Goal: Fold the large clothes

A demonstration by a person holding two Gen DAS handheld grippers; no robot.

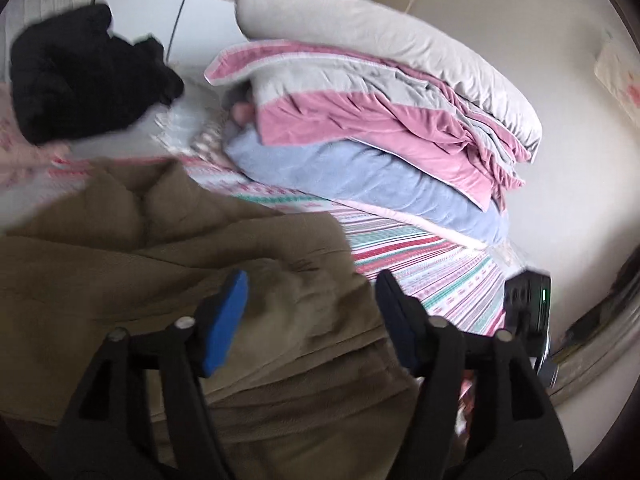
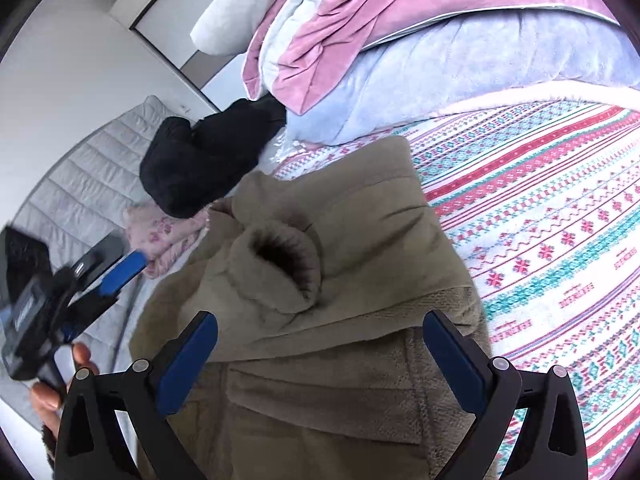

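While both tools hung over a patterned bedspread [image 2: 560,240], an olive-brown fleece garment [image 2: 340,248] lay partly folded on the bed, one ribbed cuff [image 2: 280,264] turned up on top of its folded layers. The right gripper [image 2: 320,344] stood with its jaws spread wide just above the garment's near edge, blue pads [image 2: 188,364] bare and nothing between them, seemingly poised to take the fabric for another fold. The left gripper [image 1: 312,312] was likewise parted over the same garment [image 1: 160,260], holding nothing; whether its fingers brushed the cloth could not be told through the motion blur. From the right wrist view that left tool [image 2: 116,268] appeared off the garment's far side, the person's hand [image 2: 60,388] wrapped around its handle. A crumpled black garment [image 2: 208,156] waited beside the fleece (probably next in line), close against a stack of pink, grey and blue bedding [image 1: 360,120] pushed to the head of the bed, likely to leave room for folding.
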